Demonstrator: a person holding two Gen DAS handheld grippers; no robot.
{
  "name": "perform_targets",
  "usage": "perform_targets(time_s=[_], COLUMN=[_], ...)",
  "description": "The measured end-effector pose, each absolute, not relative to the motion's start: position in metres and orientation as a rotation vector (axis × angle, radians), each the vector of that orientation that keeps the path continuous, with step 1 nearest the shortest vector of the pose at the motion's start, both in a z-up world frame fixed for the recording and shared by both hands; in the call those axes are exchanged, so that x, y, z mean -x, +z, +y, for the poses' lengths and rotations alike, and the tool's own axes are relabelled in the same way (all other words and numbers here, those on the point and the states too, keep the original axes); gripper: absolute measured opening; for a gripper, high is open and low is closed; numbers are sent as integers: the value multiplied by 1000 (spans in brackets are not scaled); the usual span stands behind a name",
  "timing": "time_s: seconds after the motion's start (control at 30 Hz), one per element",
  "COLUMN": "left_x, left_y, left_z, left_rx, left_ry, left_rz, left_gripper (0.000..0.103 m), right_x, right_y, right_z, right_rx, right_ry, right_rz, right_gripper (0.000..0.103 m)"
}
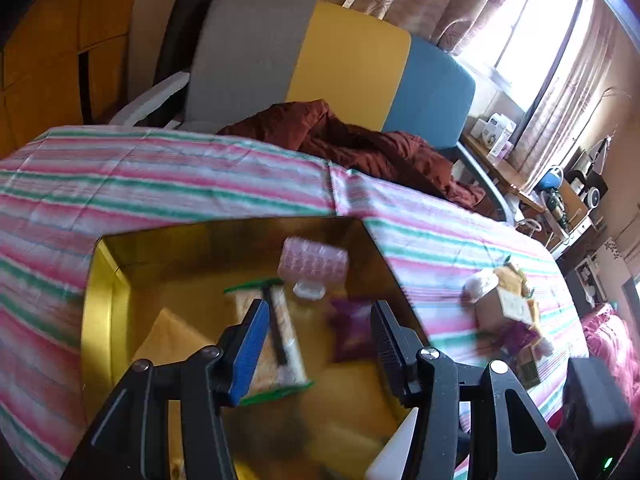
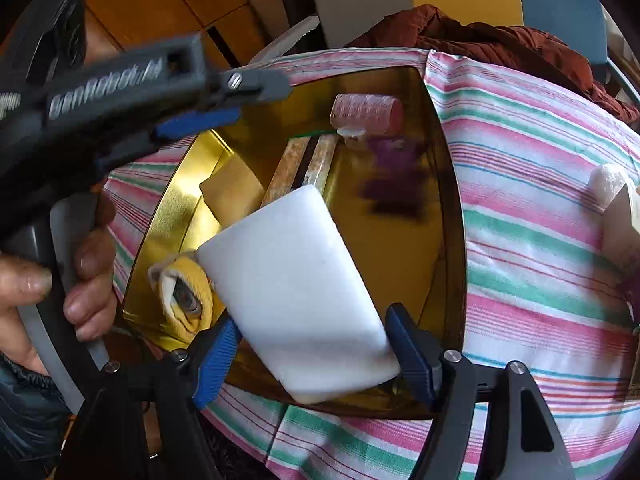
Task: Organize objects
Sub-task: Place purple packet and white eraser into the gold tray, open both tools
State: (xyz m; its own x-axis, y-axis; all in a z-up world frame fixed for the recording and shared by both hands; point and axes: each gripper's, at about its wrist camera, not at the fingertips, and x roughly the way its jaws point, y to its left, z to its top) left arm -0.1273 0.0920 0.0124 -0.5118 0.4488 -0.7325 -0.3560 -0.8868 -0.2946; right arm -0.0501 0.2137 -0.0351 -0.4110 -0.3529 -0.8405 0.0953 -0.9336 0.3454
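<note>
Now, from the left wrist view, the left gripper hangs part-open and empty over the gold tray on the striped table — a pink roller and a long boxed item lie below it, loose clutter well apart to the right. Over to the right wrist view: the right gripper frames a white block, jaws at its flanks, though whether the pads still press I cannot tell. Best lower it level into the bare gold floor, clear of the yellow cloth — then spread the jaws.
</note>
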Motion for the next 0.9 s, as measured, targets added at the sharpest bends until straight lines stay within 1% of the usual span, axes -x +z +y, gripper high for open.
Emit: perform_targets(time_s=[0.1,0.2,0.27,0.37,0.5,0.7,0.9], left_x=[112,94,81,63,48,31,18], left_y=[5,-3,-6,-6,-5,-4,-2], left_z=[81,71,66,58,54,51,56], left_rx=[1213,1233,1228,1213,1202,1184,1144], left_ry=[2402,2420,2433,2466,2491,2530,2560], left_rz=[-143,-140,-144,-145,-111,-68,-3], left_gripper=[54,55,58,64,65,70,73], right_x=[44,41,40,39,33,18,7], right_y=[-30,-23,-20,-19,-14,-4,7], right_z=[212,208,208,208,211,218,228], right_rx=[-1490,-1448,-1429,-1424,-1414,-1377,-1341], right_ry=[-2428,-2484,-2513,-2519,-2551,-2643,-2753], right_rz=[-331,-266,-247,-271,-260,-247,-196], right_gripper=[75,81,81,81,81,81,81])
